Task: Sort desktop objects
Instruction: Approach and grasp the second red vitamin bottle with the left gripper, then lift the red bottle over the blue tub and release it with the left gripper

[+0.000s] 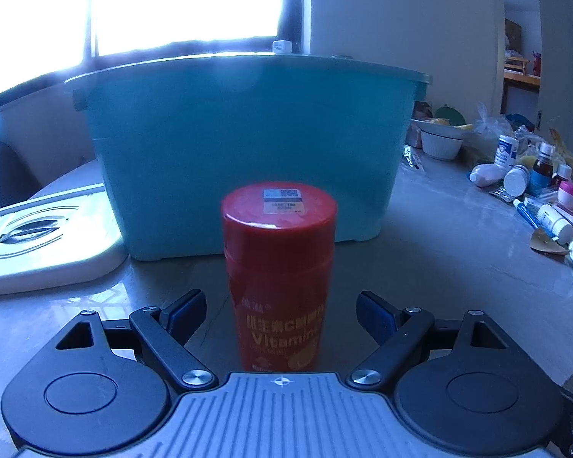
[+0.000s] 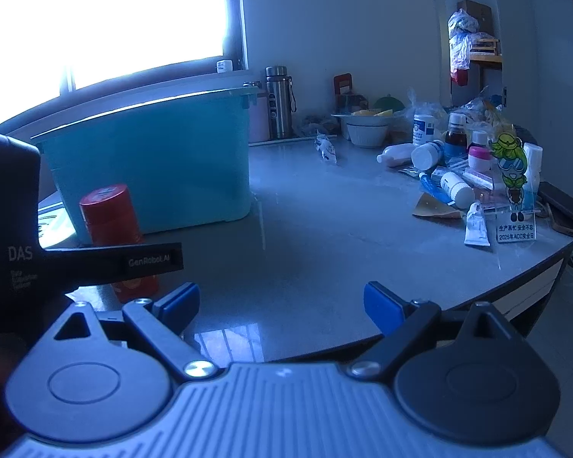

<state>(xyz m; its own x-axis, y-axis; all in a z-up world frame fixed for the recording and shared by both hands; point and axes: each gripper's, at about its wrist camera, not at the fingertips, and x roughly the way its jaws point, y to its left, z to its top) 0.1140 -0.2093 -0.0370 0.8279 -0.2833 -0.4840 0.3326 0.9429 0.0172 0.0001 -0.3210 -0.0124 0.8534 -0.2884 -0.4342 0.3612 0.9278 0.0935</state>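
Note:
A red vitamin bottle [image 1: 279, 274] stands upright on the grey table in front of a teal plastic bin [image 1: 244, 152]. My left gripper [image 1: 280, 315] is open, its blue pads on either side of the bottle's lower body, not touching it. In the right wrist view the same red bottle [image 2: 112, 221] stands at the left before the teal bin [image 2: 152, 160], partly hidden by the black left gripper body [image 2: 15, 229]. My right gripper [image 2: 282, 305] is open and empty above the table's front part.
A white bin lid [image 1: 46, 244] lies left of the bin. A heap of medicine bottles, tubes and packets [image 2: 458, 168] fills the table's right side, with a white bowl [image 2: 366, 129], a steel flask [image 2: 279, 103] and a cartoon sign [image 2: 515, 198]. The table edge [image 2: 515, 290] curves at the right.

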